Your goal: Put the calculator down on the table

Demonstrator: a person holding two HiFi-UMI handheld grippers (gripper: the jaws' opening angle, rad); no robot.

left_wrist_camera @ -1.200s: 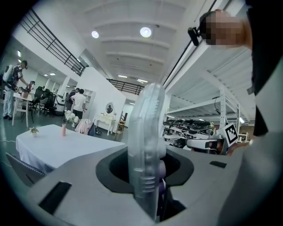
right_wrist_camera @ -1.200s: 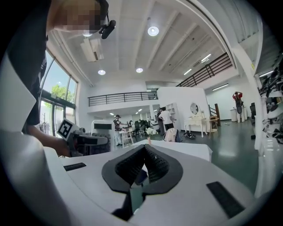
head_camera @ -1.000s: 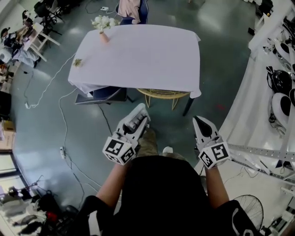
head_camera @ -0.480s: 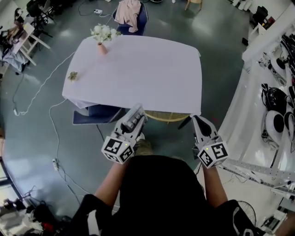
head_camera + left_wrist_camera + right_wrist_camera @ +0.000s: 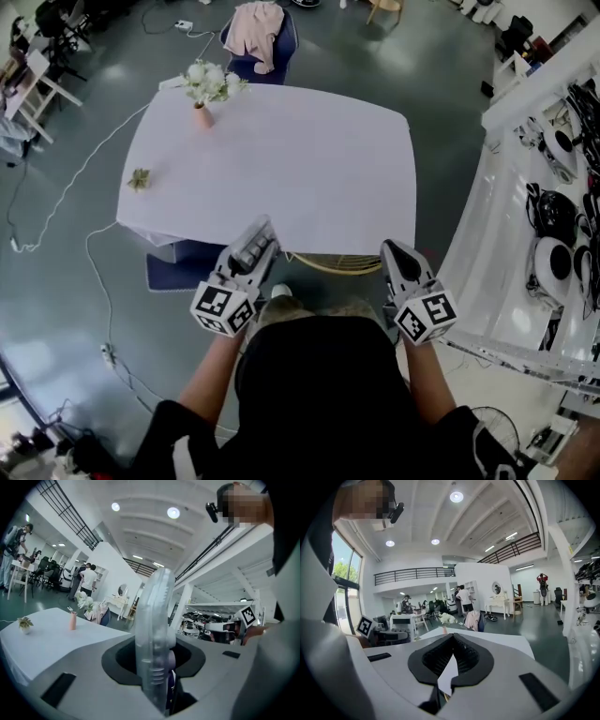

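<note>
Table (image 5: 281,169) nearer; calculator (image 5: 154,639) clamped edge-up in left tool (image 5: 261,234).

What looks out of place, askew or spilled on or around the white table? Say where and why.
Nothing spilled: the vase and small plant stand upright on the table. Only a pink garment slung over the far chair and a loose cable on the floor look untidy.

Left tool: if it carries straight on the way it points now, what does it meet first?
Probably the white table: in the head view the left tool overlaps its near edge. The calculator it grips would touch first; height above the top is unclear.
</note>
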